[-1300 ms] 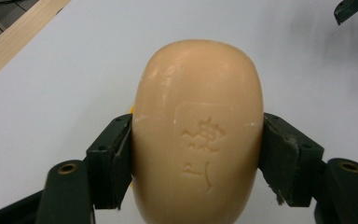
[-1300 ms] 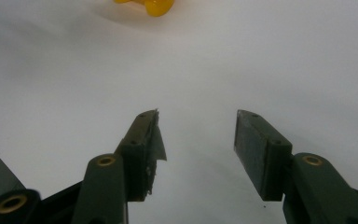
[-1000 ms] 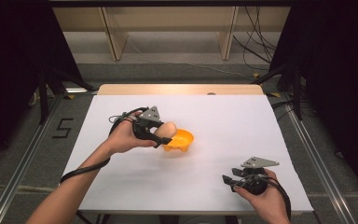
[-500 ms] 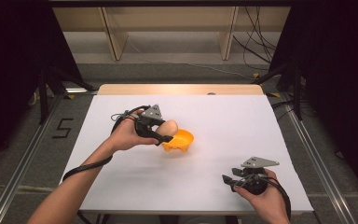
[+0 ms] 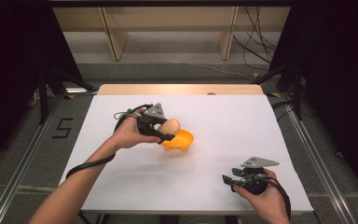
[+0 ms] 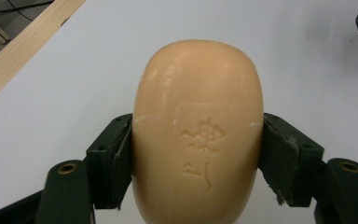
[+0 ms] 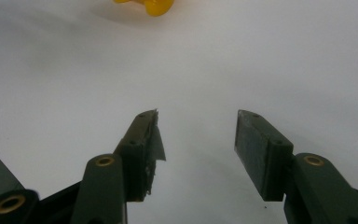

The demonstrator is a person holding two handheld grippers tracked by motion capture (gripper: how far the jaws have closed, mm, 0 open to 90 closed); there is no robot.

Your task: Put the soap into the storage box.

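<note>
While the left gripper point(image 5: 167, 132) is clamping its two black jaws on either side of a single smooth, peach-coloured oval bar of soap point(image 6: 198, 130), the right gripper point(image 5: 227, 180) is lying low near the front right of the table with its two jaws standing apart and nothing between them. In the left gripper view, the pads point(image 6: 121, 158) are pressing against the flanks of the soap bar, whose upper face is carrying a stamped, raised mark. From the high view, the soap point(image 5: 170, 126) is sitting in the gripper's hold above the left-centre of the table, touching or just beside one orange plastic dish point(image 5: 179, 140) that is resting on the surface; whether the soap is actually touching the dish cannot be told. In the right gripper view, a bit of that dish point(image 7: 144, 5) is showing at the top edge, well apart from the open jaws. One hand point(image 5: 128, 133) is holding the left gripper, and another hand point(image 5: 256, 196) is holding the right one. Both are working over one white table top point(image 5: 242, 126) with a pale wooden strip point(image 5: 177, 89) along its far edge.
</note>
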